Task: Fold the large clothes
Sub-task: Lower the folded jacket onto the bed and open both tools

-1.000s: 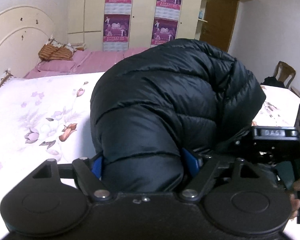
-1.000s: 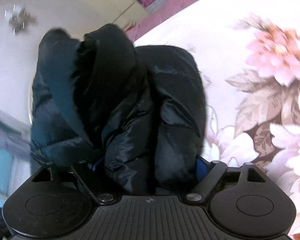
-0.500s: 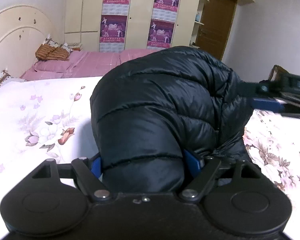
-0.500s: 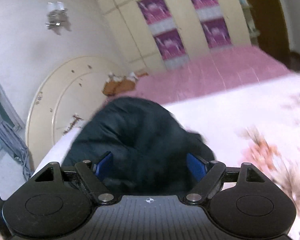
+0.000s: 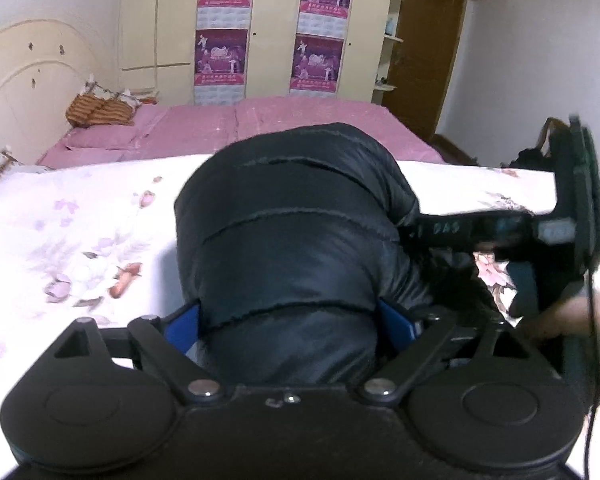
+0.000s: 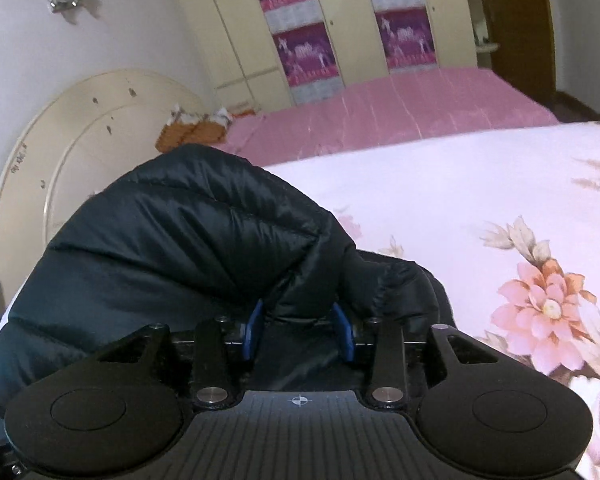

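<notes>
A black quilted puffer jacket (image 5: 292, 232) lies bunched on the floral bedsheet (image 5: 80, 232). My left gripper (image 5: 296, 320) has its blue pads wide apart with a thick roll of the jacket filling the gap between them. My right gripper (image 6: 298, 332) is shut on a fold of the jacket (image 6: 172, 248), its blue pads close together on the fabric. The right gripper also shows in the left wrist view (image 5: 540, 236), at the jacket's right side, with a hand on it.
A pink bedspread (image 5: 236, 128) with striped pillows (image 5: 100, 110) lies beyond. A cream headboard (image 6: 80, 148) stands at the left, wardrobes with purple posters (image 5: 224, 24) at the back, a brown door (image 5: 428, 56) and a wooden chair (image 5: 548, 136) at the right.
My right gripper let go, swung up off the jacket, then came back down and closed on a fold of it. The jacket mound has sunk lower. The left gripper holds as before.
</notes>
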### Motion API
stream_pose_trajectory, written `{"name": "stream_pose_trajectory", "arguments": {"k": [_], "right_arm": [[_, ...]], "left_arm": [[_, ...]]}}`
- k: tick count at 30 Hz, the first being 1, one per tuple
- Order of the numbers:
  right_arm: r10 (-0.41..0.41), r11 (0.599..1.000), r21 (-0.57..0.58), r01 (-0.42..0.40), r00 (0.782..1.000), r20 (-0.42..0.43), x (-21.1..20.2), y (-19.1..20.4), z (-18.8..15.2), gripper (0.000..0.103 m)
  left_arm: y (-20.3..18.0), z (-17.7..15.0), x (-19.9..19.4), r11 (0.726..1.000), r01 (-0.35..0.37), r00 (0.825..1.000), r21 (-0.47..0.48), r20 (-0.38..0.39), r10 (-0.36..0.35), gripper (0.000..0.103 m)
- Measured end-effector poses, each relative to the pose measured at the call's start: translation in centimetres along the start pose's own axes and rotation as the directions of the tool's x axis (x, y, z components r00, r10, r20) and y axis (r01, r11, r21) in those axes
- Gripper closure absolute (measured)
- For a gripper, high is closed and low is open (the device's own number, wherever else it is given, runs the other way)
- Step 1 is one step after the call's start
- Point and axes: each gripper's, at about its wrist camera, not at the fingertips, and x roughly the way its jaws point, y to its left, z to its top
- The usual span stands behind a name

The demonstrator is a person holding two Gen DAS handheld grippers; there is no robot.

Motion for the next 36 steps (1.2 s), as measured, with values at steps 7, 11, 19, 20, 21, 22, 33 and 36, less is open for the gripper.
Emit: {"name": "stream_pose_trajectory", "arguments": {"k": [7,11,19,20,21,22,33,36], "right_arm": [[0.033,0.998,-0.052,-0.029,0.996,0.079,-9.3,-0.3,-2.6,0.066],[0.021,0.996,-0.084,-0.017,0.999,0.049,-11.1,0.0,-6.2,0.066],[-0.090,0.994,-0.071,0.086,0.994,-0.054,-6.0,-2.7,-10.2,0.028],[-0.076,0.997,-0.020,0.075,0.994,-0.074,-5.5,-3.6,-10.2,0.022],[-0.052,0.998,0.029,0.055,0.994,-0.092,-5.3,-4.4,-10.1,0.022],[-0.040,0.998,0.051,0.045,0.994,-0.101,-5.2,-4.8,-10.0,0.022],[-0.030,0.999,-0.035,0.030,0.999,0.012,-12.3,-3.9,-9.9,0.020],[0.008,0.999,-0.042,-0.006,0.999,0.038,-15.0,-3.7,-10.3,0.011]], "left_arm": [[-0.3,-0.7,-3.3,1.000,-0.017,1.000,0.016,-0.004,0.017,0.016],[-0.7,-1.8,-4.0,1.000,-0.011,1.000,0.021,-0.019,0.011,0.014],[-1.2,-2.7,-4.1,0.998,-0.055,0.998,-0.005,-0.036,0.055,0.012],[-1.0,-2.6,-4.3,0.998,-0.058,0.998,-0.017,-0.041,0.057,0.012],[-0.9,-2.6,-4.6,0.998,-0.063,0.997,-0.028,-0.045,0.062,0.010],[-1.0,-2.6,-4.9,0.997,-0.070,0.996,-0.038,-0.048,0.069,0.008],[-3.0,-3.2,-10.9,0.973,-0.195,0.980,-0.124,-0.057,0.189,0.001],[-4.6,-3.8,-13.3,0.972,-0.216,0.976,-0.096,-0.036,0.214,0.000]]}}
